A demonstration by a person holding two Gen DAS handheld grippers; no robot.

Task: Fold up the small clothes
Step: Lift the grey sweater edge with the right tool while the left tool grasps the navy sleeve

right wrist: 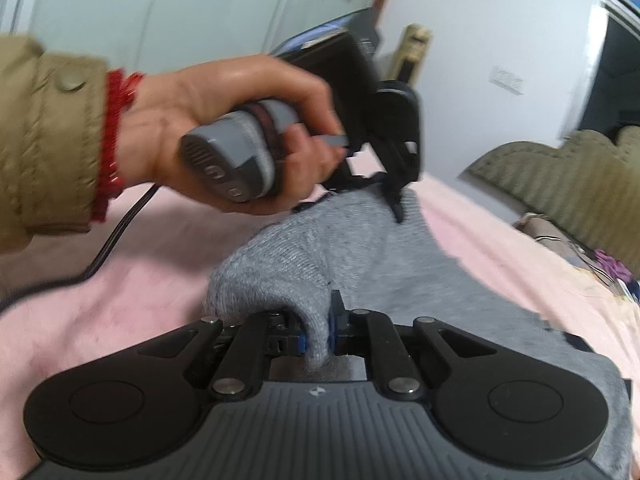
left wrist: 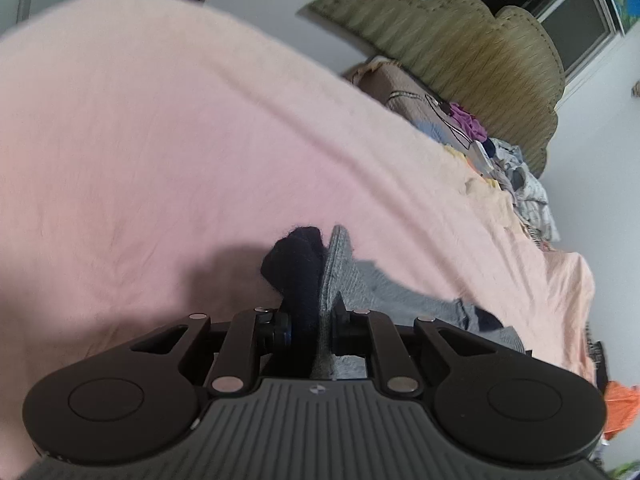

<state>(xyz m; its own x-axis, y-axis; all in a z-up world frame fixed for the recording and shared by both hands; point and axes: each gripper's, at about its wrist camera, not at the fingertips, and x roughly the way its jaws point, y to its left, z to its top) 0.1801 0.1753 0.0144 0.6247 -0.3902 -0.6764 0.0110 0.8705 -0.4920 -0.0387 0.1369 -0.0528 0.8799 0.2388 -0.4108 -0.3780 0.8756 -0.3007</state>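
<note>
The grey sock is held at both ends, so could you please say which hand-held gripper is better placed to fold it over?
Probably left: the left hand-held gripper holds the grey sock raised; the right hand-held gripper pins it low.

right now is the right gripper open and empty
No, the right gripper is shut on a fold of the grey sock, lifted off the pink sheet.

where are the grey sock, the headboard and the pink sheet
grey sock (right wrist: 360, 248): right wrist view, knit middle
headboard (left wrist: 472, 52): left wrist view, padded olive front
pink sheet (left wrist: 160, 152): left wrist view, bare stretch
</note>
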